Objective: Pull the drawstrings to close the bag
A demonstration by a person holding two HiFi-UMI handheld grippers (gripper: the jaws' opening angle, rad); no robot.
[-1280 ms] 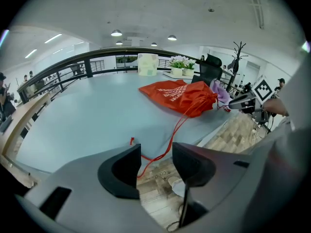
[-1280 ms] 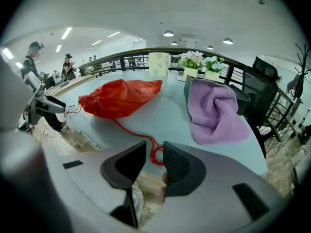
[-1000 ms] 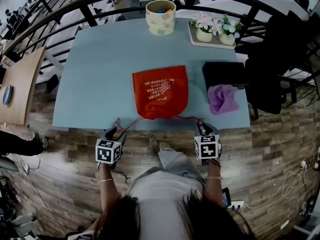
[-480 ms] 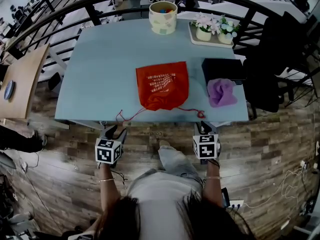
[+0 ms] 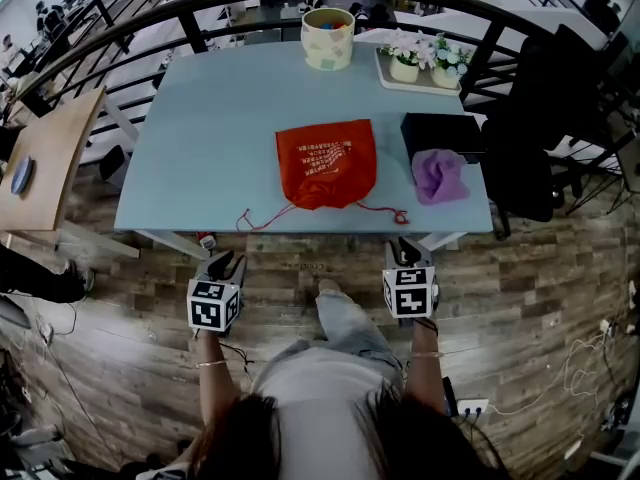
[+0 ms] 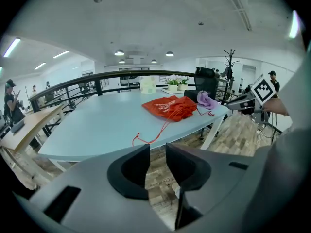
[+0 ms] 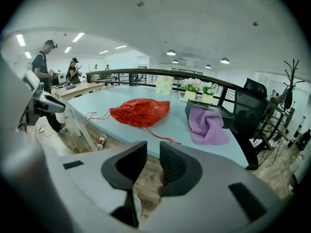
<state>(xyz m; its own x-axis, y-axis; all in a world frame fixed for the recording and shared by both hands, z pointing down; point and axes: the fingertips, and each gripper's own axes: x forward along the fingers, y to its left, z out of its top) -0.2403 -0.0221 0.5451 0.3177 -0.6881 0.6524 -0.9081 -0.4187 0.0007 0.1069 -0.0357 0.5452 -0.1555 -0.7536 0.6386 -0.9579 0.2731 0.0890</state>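
Head view: the red fabric drawstring bag (image 5: 326, 163) lies near the front edge of the pale blue worktop (image 5: 200, 138), with its thin red drawstrings (image 5: 262, 219) trailing sideways, seemingly loose.

Left gripper view: the left tongs (image 6: 156, 152) have just been closing, are still apart, and have nothing between them.

Right gripper view: the right tongs (image 7: 153, 149) are slightly apart and empty.

floor (image 5: 540, 298): wood planks | table (image 5: 210, 138): pale blue | railing (image 6: 121, 73): black, curved | ceiling: round lamps (image 6: 120, 53)

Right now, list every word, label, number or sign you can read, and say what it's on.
Red bag: white printed lines, too small and blurred to read.
Marker cubes: black-and-white square patterns only, no letters or numbers.
Nothing else shows readable text.
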